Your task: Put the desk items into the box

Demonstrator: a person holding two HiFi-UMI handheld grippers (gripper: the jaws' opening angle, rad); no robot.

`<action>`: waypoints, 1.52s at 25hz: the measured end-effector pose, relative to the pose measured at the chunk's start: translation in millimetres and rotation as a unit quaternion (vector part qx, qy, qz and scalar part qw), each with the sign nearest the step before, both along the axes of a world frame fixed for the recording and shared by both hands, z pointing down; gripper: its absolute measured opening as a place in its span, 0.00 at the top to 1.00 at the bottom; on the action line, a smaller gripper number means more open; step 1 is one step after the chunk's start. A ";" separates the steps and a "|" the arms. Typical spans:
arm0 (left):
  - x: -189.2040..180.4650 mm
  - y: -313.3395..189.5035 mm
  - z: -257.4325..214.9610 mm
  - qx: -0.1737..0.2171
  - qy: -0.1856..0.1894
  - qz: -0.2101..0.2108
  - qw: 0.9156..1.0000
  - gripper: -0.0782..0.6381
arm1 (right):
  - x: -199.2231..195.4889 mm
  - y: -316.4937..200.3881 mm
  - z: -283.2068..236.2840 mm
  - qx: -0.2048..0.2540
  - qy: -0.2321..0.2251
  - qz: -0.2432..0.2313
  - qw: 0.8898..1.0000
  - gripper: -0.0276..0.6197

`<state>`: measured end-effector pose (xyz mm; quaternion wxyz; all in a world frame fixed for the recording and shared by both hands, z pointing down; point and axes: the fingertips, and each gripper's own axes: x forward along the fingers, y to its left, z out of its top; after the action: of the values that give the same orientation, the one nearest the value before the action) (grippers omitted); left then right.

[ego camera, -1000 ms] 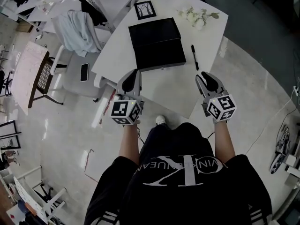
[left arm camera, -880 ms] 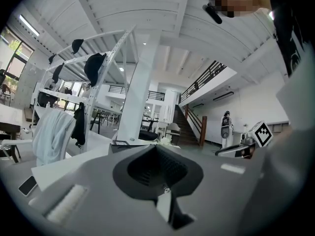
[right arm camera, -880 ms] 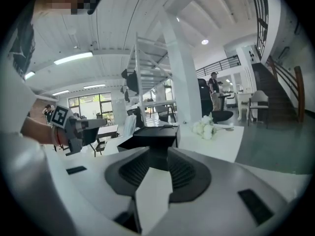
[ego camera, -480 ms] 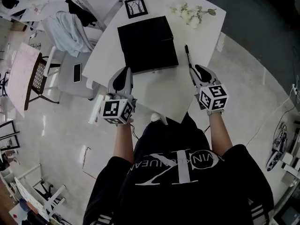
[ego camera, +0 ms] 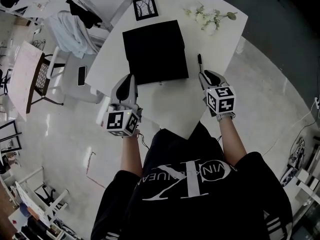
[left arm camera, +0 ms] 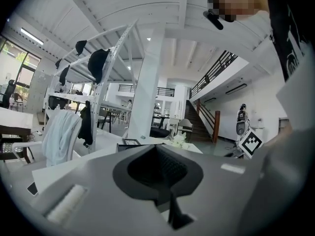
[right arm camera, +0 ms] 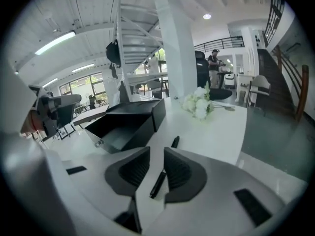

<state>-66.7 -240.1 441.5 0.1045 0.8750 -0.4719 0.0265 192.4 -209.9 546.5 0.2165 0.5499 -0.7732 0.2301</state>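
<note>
An open black box [ego camera: 155, 51] [right arm camera: 125, 122] stands on the white desk [ego camera: 170, 101]. A black pen [ego camera: 200, 62] [right arm camera: 163, 173] lies on the desk to the right of the box. My right gripper [ego camera: 206, 76] [right arm camera: 156, 170] is low over the pen's near end. It is open, with a narrow gap between its jaws, and the pen shows in that gap. My left gripper [ego camera: 127, 82] [left arm camera: 158, 173] is shut on nothing at the desk's near left edge, in front of the box. White flowers [ego camera: 207, 18] [right arm camera: 199, 104] and a small framed picture [ego camera: 145, 8] lie farther back.
A chair with a phone [ego camera: 81, 76] on its seat and a pale garment [ego camera: 70, 31] stands left of the desk. More tables and chairs fill the far left. Shiny floor lies beyond the desk's right edge [ego camera: 235, 49].
My right gripper has gone forward and left along the desk until its jaws reached the pen's near end. My left gripper has stayed by the desk's near left edge.
</note>
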 end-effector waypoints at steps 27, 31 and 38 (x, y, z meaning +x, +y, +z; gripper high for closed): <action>-2.2 -12.8 22.2 -0.026 -0.004 -0.026 0.999 0.88 | 15.2 -28.4 53.9 -0.110 0.021 0.039 0.993 0.85; -4.0 -12.6 22.3 -0.026 -0.003 -0.029 0.999 0.88 | 17.8 -28.2 53.9 -0.108 0.009 0.050 0.993 0.87; -8.4 -13.3 22.5 -0.027 -0.003 -0.033 0.999 0.88 | 17.9 -30.2 50.8 -0.099 0.004 0.057 0.993 0.88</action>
<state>-75.1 -253.5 464.0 0.1277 0.8558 -0.4999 0.0380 210.4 -240.1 597.3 0.2595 0.5696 -0.7134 0.3151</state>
